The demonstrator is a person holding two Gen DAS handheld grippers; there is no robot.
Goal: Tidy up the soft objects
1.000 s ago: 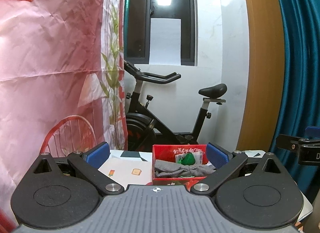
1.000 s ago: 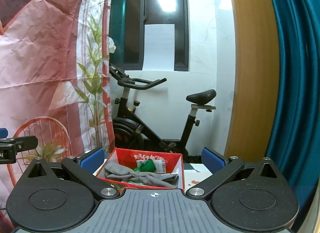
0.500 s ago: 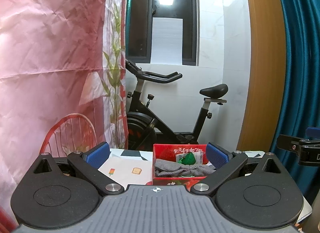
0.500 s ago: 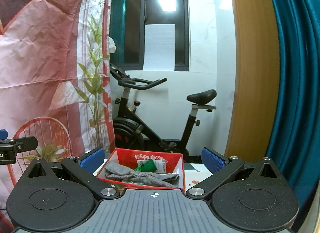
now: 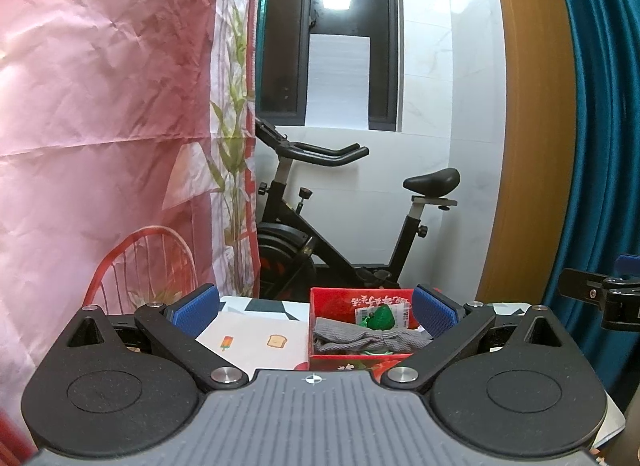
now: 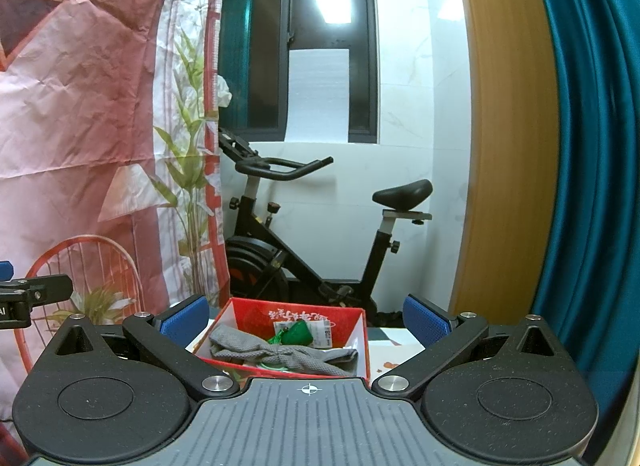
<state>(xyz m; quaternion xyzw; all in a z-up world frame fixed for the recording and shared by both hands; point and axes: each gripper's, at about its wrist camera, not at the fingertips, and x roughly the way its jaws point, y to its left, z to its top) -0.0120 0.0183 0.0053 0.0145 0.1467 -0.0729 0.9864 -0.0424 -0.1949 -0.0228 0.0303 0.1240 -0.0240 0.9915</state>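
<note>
A red box (image 5: 332,300) (image 6: 256,316) stands on the table with a grey cloth (image 5: 368,340) (image 6: 280,352) draped inside it and a small green soft object (image 5: 380,316) (image 6: 296,332) behind the cloth. My left gripper (image 5: 314,312) is open and empty, held back from the box, which sits ahead toward its right finger. My right gripper (image 6: 304,316) is open and empty, with the box straight ahead between its fingers. Each gripper shows at the edge of the other's view.
The table has a white cover (image 5: 256,334) printed with small food pictures. A black exercise bike (image 5: 340,225) stands behind the table. A pink printed backdrop (image 5: 100,125) hangs at left, a teal curtain (image 5: 600,125) and a wooden post (image 5: 528,145) at right.
Almost nothing differs. Both views have shifted very slightly; the box, cloth and both open grippers stand as before.
</note>
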